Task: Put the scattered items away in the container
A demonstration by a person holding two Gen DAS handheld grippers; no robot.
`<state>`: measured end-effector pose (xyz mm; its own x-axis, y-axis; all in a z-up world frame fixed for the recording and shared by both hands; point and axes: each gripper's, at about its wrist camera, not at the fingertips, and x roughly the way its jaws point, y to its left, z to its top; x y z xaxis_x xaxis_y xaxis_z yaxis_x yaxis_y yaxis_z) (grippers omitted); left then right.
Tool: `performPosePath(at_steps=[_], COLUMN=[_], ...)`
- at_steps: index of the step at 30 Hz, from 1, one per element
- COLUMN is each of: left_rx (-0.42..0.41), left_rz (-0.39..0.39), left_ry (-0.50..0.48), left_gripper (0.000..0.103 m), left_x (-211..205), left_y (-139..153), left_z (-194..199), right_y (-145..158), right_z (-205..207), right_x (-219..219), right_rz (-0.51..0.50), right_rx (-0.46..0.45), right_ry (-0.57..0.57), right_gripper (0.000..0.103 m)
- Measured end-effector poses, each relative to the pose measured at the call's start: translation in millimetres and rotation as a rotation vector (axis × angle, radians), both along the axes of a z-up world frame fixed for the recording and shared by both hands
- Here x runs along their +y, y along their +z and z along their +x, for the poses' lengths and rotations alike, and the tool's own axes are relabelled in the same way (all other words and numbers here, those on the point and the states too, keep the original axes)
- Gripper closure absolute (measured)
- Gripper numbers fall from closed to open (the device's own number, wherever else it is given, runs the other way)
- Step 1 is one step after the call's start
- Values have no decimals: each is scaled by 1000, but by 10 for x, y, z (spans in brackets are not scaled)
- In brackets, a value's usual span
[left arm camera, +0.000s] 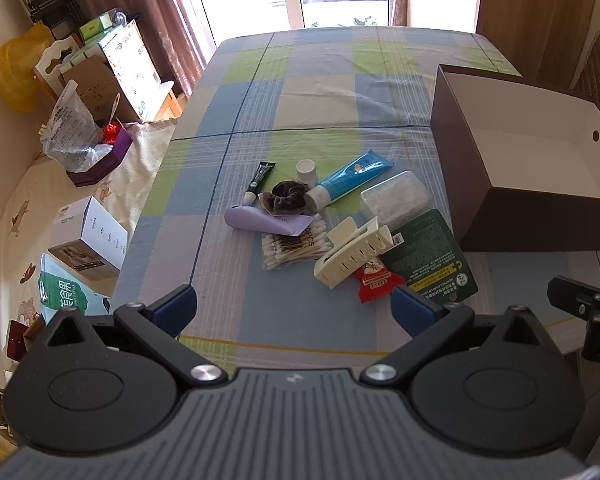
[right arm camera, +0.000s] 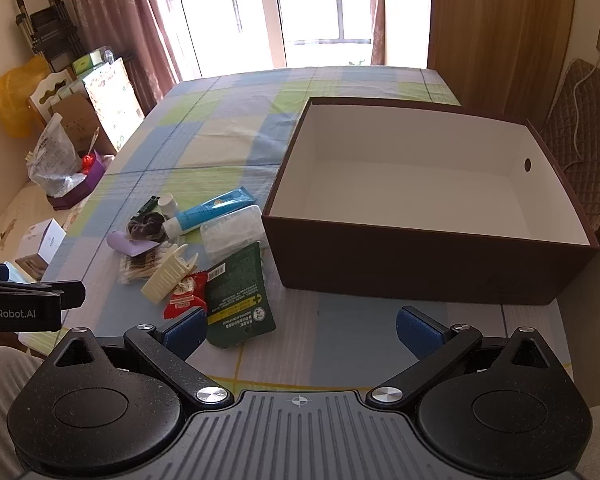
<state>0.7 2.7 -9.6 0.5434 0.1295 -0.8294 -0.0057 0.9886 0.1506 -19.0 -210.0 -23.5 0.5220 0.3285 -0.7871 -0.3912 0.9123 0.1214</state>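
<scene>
I observe the brown box (right arm camera: 420, 268), open-topped, white inside, holding nothing, standing right of the clutter. The pile includes a blue tube (left arm camera: 350, 178), a purple tube (left arm camera: 266, 220), a dark scrunchie (left arm camera: 288, 197), a cotton-swab packet (left arm camera: 292, 246), a cream hair claw (left arm camera: 350, 252) overlapping a red sachet (left arm camera: 376, 282), a green sachet (left arm camera: 430, 256) and a clear case (left arm camera: 394, 198).

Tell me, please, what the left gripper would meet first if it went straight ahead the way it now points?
Probably the cream hair claw clip, with the cotton swab packet just beside that line. The left gripper is open and only bare tablecloth lies before them; depth is uncertain.
</scene>
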Motion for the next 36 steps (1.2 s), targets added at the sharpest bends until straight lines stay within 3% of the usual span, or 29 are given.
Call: performPosePath(at_steps=[6,12,22,29,30,32,36], left_rx=[6,7,29,68,75,88,112], left_rz=[-2,4,-73,-110,-110,-109,-115], left_ry=[5,-4,-5,-31,-32,-35,-33], left_gripper=[1,1,2,6,6,6,6], left_x=[46,133,337,356,355,352,370], left_y=[-59,-141,-297,-445,-469,-515,-584], left_z=[19,59,191,347,365,400,457], right_y=[-53,-177,-621,-836,-875,-957,-1131], right_z=[36,144,341,502,530,592,697], right_x=[-4,-91,-112,-25,-8,39,87], right_rz=[12,96,253,250,244,236,236], right_rx=[-6,-2,161,200,203,218,253], right_ry=[6,-10,23,23,22,36,24], right_gripper=[0,0,0,0,4,23,23])
